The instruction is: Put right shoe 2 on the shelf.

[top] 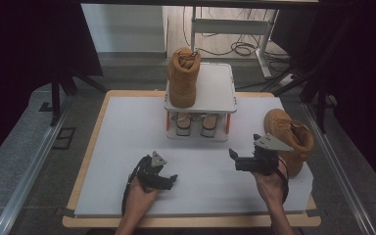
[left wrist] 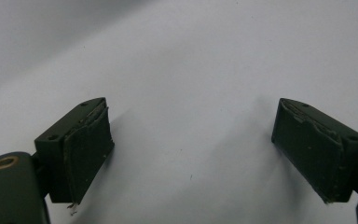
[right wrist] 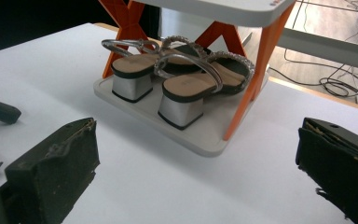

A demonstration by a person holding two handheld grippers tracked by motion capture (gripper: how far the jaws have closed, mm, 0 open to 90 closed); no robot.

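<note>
I find the desk (top: 127, 147) carrying a two-tier shoe rack (top: 215, 93), with one tan boot (top: 183, 78) upright on its top shelf and a pair of silver-heeled sandals (right wrist: 177, 79) on its bottom tray. A second tan boot (top: 293, 137) lies on the desk at the right edge, just behind my right claw (top: 235, 159), which is released and empty. My left claw (top: 169, 178) hovers low over bare desk near the front, also released, holding nothing.
</note>
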